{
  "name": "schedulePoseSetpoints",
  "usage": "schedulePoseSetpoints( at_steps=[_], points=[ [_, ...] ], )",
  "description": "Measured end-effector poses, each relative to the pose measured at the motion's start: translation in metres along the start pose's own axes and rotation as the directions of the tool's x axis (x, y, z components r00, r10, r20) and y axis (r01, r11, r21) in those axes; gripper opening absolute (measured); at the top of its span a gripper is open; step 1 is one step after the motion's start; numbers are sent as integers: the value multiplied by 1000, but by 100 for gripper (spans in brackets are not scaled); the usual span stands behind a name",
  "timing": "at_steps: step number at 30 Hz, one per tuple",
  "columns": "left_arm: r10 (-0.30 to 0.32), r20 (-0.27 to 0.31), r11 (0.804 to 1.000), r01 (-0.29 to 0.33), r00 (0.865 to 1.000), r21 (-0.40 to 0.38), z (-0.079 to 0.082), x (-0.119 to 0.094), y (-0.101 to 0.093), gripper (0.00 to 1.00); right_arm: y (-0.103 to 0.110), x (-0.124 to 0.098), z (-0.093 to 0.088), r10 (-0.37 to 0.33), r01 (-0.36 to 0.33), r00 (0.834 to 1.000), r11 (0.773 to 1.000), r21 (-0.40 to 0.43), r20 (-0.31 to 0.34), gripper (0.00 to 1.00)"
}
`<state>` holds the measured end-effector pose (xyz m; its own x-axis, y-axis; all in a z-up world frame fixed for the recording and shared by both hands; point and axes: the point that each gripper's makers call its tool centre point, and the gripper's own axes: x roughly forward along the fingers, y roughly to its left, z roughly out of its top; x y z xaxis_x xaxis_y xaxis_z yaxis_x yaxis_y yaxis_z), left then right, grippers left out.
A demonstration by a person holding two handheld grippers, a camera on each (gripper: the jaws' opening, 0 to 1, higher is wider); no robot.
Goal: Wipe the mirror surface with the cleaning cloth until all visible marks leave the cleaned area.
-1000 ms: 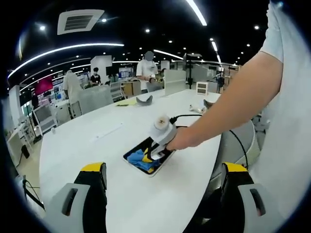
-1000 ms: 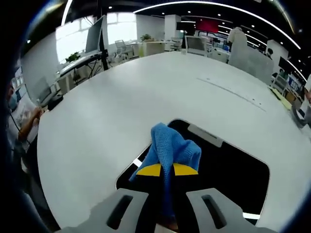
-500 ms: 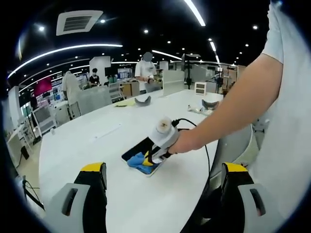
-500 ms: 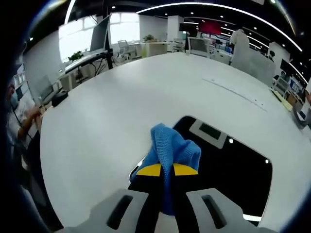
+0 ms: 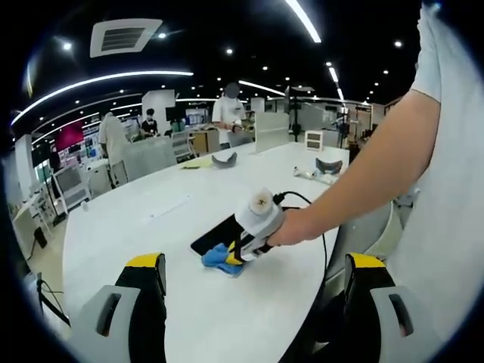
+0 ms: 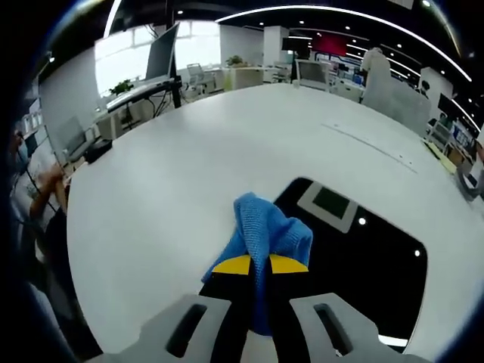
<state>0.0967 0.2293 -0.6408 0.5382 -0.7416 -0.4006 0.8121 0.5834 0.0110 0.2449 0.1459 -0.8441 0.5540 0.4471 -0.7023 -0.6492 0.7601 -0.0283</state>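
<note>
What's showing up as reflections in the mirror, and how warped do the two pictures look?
Right gripper view: the mirror reads almost black, reflecting a pale ceiling vent and small light dots; the blue cloth in the right gripper is sharp. Left gripper view: strong fisheye bend curves the white table and ceiling light strips; the mirror is small and dark there.

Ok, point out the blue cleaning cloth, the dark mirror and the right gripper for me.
Blue cleaning cloth (image 6: 266, 227): right gripper view, bunched top fold.
Dark rectangular mirror (image 6: 370, 261): right gripper view, bare glass centre.
Right gripper (image 6: 259, 265): right gripper view, between yellow fingertips.
</note>
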Motion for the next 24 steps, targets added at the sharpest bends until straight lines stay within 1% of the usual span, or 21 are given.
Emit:
schedulePoseSetpoints(
  at_steps=[7,11,17,24],
  points=[
    [-2,0,1000,2,1000,5,1,0,-3,99,6,-3,-4,11,-11,1000,1000,-10,1,2],
    [-4,5,1000,4,1000,3,3,0,-7,99,7,-3,-5,13,-13,1000,1000,3,11,2],
    [-4,-12,1000,4,1000,0,-3,-1,-9,99,8,-4,-5,12,-12,1000,1000,12,17,2],
    [-3,-8,1000,3,1000,4,-3,-3,-7,99,9,-4,-5,10,-11,1000,1000,11,18,2]
  ],
)
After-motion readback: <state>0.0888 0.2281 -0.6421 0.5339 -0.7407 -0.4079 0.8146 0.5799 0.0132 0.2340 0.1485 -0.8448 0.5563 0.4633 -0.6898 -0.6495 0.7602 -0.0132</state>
